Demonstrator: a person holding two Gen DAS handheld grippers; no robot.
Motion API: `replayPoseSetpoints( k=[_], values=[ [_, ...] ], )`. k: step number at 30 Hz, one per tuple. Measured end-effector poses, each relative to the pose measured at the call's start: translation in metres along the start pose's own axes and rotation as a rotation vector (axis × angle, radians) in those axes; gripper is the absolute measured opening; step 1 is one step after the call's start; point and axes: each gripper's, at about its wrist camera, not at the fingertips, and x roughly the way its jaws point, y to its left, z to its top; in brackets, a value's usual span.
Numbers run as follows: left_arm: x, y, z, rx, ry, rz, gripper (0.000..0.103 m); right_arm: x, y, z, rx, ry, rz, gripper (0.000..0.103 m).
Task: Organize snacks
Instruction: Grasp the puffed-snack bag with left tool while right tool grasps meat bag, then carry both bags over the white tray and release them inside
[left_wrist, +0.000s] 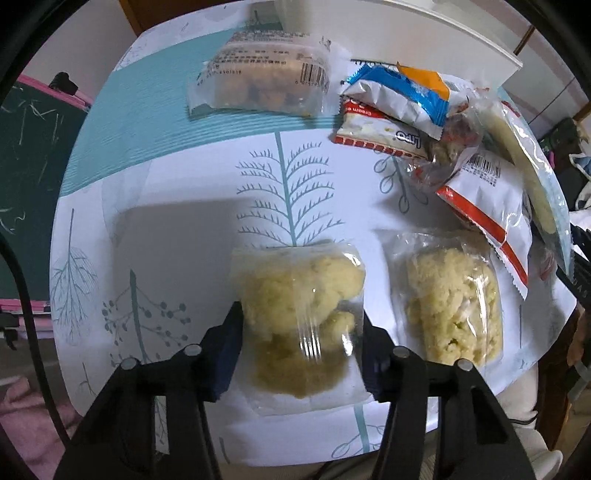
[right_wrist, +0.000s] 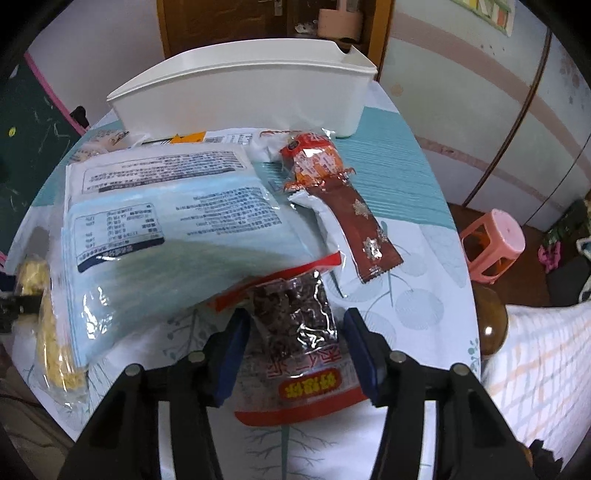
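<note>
On the desk (left_wrist: 177, 173), covered with a white and teal cloth printed with trees, the left tool (left_wrist: 301, 332) points steeply down at the near edge, its two blue pads pressed against the sides of a clear packet of pale yellow crumbly snack (left_wrist: 299, 314), so it grips that packet. Just beside it to the right lies a second clear packet of the same yellow snack (left_wrist: 450, 306), apart from the first. Toward the far edge sits a clear barcode-labelled packet of brown pieces (left_wrist: 258, 85), and right of it a heap of blue, orange and red-and-white wrappers (left_wrist: 406, 107). In the right wrist view a large pale-blue printed bag (right_wrist: 166, 221) lies across the left part of the desk. The right tool (right_wrist: 297, 343) stands half open around a red-edged packet of dark dried fruit (right_wrist: 295, 314); whether its pads actually touch the packet I cannot tell. Farther right lie a long brown sachet (right_wrist: 365, 236) and a small orange packet (right_wrist: 314, 162). A white plastic bin (right_wrist: 236, 99) stands at the far edge.
</note>
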Motion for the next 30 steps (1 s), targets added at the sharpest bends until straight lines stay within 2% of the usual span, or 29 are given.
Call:
replayPoseSetpoints(
  k=[4, 7, 16, 20, 24, 26, 30],
  values=[
    [-0.001, 0.0, 0.003, -0.002, -0.017, -0.009, 0.048, -0.002, 0.006, 0.001, -0.006, 0.016, -0.011, 0.046],
    [-0.002, 0.003, 0.009, 0.015, -0.047, 0.028, 0.046, -0.004, 0.005, -0.001, 0.021, 0.031, -0.007, 0.045],
    [-0.039, -0.023, 0.021, 0.076, -0.185, 0.081, 0.046, -0.038, -0.011, -0.008, 0.129, 0.007, 0.087, 0.045],
    [-0.067, -0.017, 0.029, 0.082, -0.243, 0.058, 0.046, -0.064, -0.016, -0.001, 0.161, -0.056, 0.126, 0.045],
    [-0.113, -0.024, 0.047, 0.099, -0.347, 0.029, 0.046, -0.091, -0.013, 0.017, 0.15, -0.129, 0.136, 0.045],
    [-0.141, -0.02, 0.047, 0.113, -0.401, 0.028, 0.046, -0.11, -0.012, 0.035, 0.129, -0.19, 0.128, 0.045],
    [-0.193, -0.029, 0.074, 0.151, -0.54, 0.032, 0.046, -0.151, -0.015, 0.079, 0.098, -0.324, 0.107, 0.045]
  ],
)
